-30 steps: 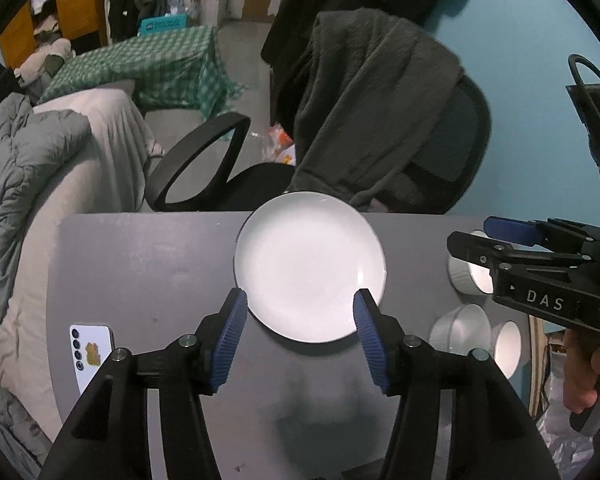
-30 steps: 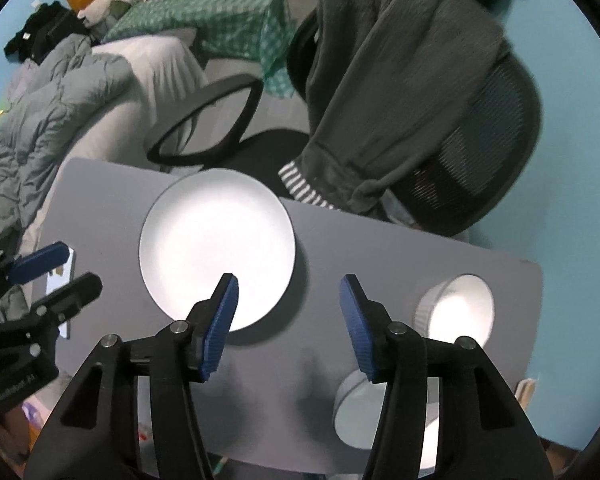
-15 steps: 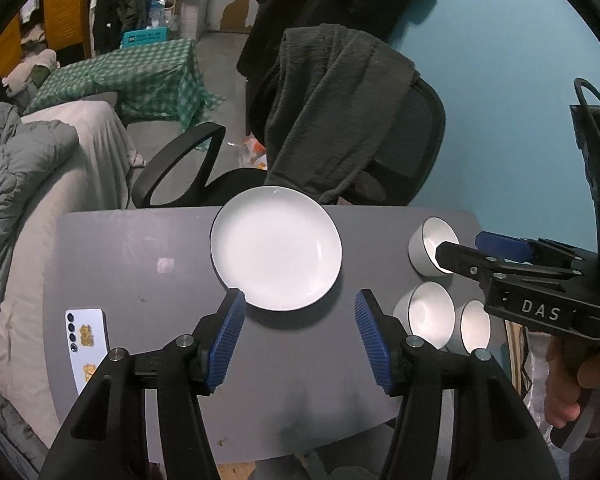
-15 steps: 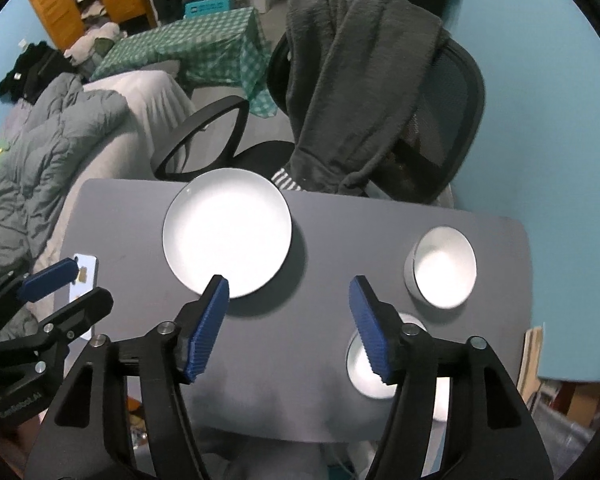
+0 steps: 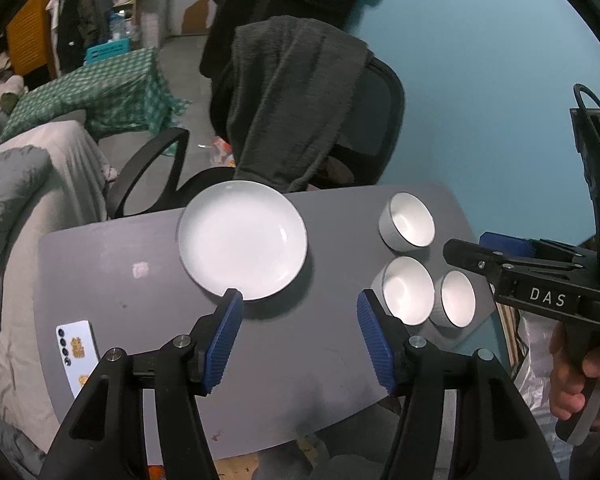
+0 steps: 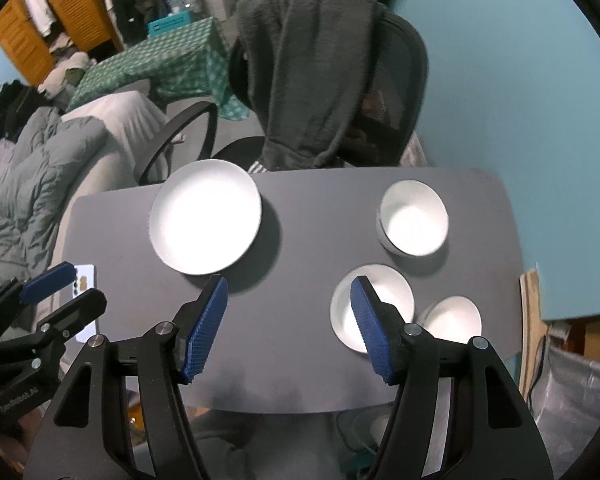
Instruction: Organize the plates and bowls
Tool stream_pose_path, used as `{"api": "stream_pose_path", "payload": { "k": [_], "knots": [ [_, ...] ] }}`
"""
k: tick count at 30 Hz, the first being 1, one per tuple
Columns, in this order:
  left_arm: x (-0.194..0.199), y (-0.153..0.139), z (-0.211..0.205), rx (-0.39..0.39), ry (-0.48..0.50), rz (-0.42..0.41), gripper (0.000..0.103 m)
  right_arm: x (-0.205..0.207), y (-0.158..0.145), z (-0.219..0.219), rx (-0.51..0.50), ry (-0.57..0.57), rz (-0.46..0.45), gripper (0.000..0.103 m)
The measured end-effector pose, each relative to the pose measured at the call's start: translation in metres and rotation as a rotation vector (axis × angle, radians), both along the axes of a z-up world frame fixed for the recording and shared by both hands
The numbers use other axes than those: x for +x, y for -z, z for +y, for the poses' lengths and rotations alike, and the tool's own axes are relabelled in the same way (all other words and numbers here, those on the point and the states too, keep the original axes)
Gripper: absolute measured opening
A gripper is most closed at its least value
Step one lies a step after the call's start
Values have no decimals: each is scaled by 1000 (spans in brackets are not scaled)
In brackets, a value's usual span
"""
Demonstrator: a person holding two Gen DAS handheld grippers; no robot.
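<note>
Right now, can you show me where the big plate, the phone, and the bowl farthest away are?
big plate (image 5: 242, 240): left wrist view, middle of its white inside.
phone (image 5: 77, 350): left wrist view, middle of its white back.
farthest bowl (image 6: 414, 224): right wrist view, bottom of its white inside.

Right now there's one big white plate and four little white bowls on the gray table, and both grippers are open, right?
Nearly. There are three bowls, not four: one farther back, two nearer; the right wrist view shows them. The plate, gray table and open grippers are right.
</note>
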State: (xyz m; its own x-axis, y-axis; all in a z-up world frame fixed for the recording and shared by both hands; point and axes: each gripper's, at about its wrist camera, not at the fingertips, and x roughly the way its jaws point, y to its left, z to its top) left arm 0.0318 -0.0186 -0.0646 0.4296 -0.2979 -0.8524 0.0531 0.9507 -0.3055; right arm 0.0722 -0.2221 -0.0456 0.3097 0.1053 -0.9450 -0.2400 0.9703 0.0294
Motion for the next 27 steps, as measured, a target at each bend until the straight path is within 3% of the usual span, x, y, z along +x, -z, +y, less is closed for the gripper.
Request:
{"api": "stream_pose_path", "payload": {
  "k": [15, 27],
  "knots": [
    [19, -1, -61, -1, 137, 21, 68, -4, -3, -64, -11, 129, 9, 63],
    [42, 11, -123, 7, 151, 71, 71, 9, 7, -124, 11, 167, 45, 63]
  ]
}}
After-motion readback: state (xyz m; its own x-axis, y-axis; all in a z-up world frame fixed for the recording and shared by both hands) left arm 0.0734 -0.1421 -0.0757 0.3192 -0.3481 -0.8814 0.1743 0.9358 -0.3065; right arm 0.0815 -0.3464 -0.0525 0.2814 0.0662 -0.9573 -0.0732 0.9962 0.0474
